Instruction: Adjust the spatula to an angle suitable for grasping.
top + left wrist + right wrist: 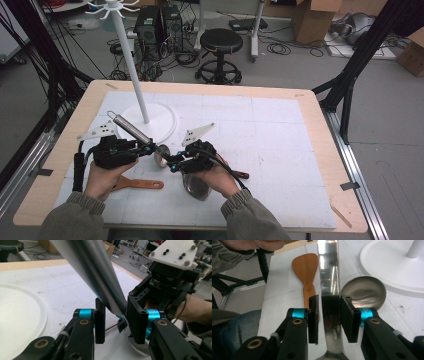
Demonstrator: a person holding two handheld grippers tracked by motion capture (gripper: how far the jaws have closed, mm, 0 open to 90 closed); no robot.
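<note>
Hands low over the white counter (280,135), wrists nearly touching: your left tongs (115,315) pinch the tubular shaft of a long steel ladle (132,131), slanting toward the white stand base (162,120). Your right tongs (329,315) clamp a flat polished steel utensil handle (328,270); a brown wooden spatula (306,272) lies beside it.

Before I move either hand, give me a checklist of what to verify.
1. Left gripper fingers around the ladle handle: ok, handle sits between them, raised at a tilt.
2. Right gripper clamped on the flat steel spoon: ok.
3. Ladle's hanging loop free of the fingers: ok.
4. Hook stand upright: ok.
5. Wooden spatula lying flat, untouched by either gripper: ok.
6. Ladle's bowl lifted off the table: cannot tell.
</note>
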